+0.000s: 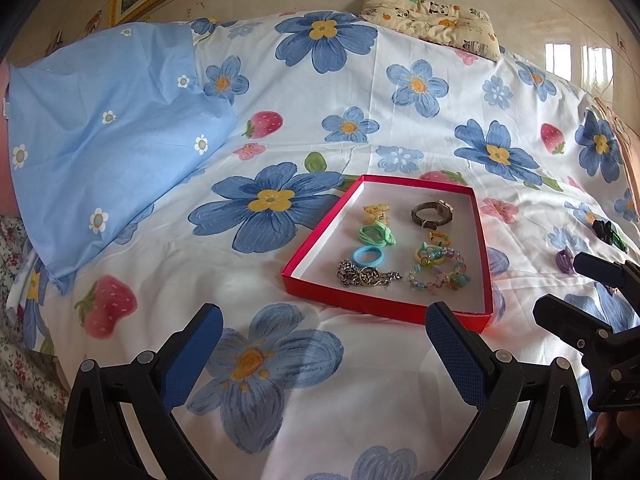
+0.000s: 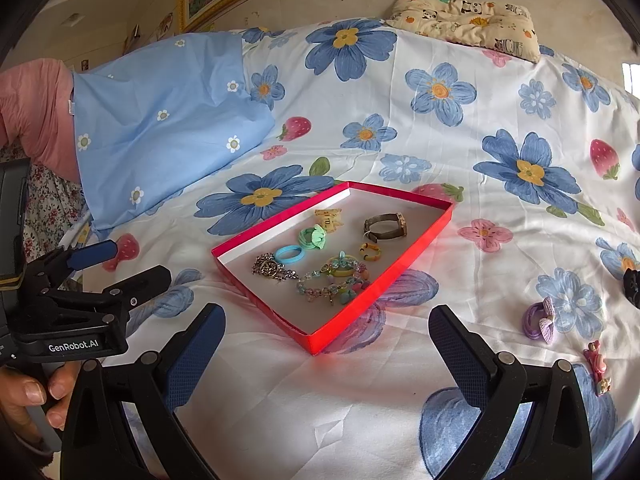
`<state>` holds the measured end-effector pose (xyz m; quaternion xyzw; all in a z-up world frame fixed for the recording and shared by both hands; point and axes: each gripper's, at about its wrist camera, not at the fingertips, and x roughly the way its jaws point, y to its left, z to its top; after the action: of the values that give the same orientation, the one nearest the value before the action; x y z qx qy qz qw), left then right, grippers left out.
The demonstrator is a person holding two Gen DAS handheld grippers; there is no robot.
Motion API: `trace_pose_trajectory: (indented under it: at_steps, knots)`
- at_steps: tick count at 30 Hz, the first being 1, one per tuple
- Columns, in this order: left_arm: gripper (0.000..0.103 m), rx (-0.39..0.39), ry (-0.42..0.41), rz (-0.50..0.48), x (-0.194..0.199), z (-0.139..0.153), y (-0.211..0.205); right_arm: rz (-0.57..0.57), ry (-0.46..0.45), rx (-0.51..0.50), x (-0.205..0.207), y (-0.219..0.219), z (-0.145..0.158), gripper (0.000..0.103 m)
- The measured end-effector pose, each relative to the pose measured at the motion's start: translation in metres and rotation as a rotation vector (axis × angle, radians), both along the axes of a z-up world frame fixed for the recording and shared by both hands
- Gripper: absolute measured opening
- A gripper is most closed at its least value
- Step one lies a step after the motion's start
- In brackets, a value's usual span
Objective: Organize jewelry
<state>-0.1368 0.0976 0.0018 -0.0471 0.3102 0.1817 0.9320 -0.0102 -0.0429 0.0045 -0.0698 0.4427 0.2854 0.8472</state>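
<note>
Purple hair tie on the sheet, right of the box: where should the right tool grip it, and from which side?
Take the purple hair tie by its bunched bow end, coming from above with the open right tool. It lies flat on the soft bedsheet, so the raised bow probably gives more to pinch than the thin loop.

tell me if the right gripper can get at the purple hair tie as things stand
Probably yes. The purple hair tie lies alone on the bedsheet, outside the red box and just right of the right gripper. Its jaws are open and empty, and nothing lies between them and the tie.
</note>
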Motion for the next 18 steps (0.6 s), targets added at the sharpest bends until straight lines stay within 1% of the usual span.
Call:
trace_pose_trajectory:
  at_steps: [18]
  knots:
    - [0.103, 0.000, 0.010, -0.010, 0.0045, -0.0032, 0.0010, 0.018, 0.002, -0.003, 0.0014, 0.0052, 0.0016, 0.102]
